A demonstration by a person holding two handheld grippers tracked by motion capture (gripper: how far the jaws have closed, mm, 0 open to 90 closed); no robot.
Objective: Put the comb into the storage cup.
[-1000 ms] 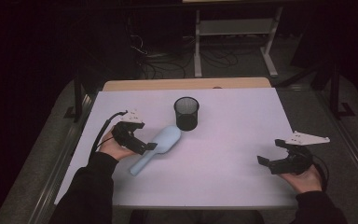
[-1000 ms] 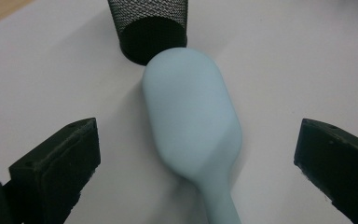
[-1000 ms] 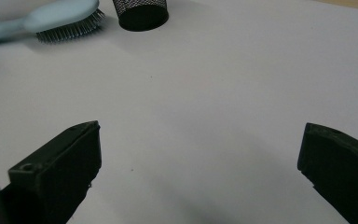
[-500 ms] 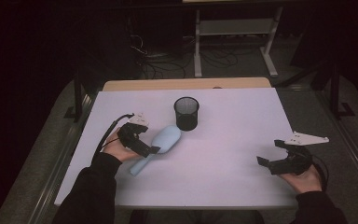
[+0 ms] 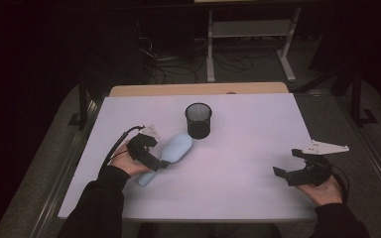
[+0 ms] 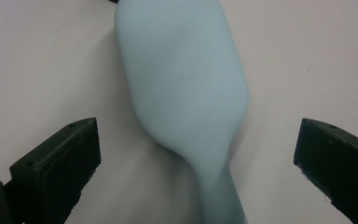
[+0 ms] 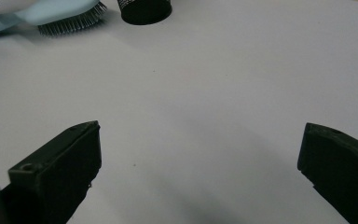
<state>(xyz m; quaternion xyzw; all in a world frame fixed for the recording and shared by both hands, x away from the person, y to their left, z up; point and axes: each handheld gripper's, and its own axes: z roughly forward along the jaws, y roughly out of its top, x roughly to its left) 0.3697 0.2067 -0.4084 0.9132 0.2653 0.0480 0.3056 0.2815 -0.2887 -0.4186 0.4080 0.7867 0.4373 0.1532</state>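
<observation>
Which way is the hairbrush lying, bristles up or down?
Bristles down. The brush shows bristles pointing at the table under its blue back; the left gripper view shows only its smooth back.

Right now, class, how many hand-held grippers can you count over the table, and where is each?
2. The left hand-held gripper is open over the light blue hairbrush near the black mesh cup; the right hand-held gripper is open over bare table.

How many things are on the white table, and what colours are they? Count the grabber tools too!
Light blue hairbrush: 1
Black mesh cup: 1
Black grippers: 2, the left gripper and the right gripper
Total: 4
</observation>
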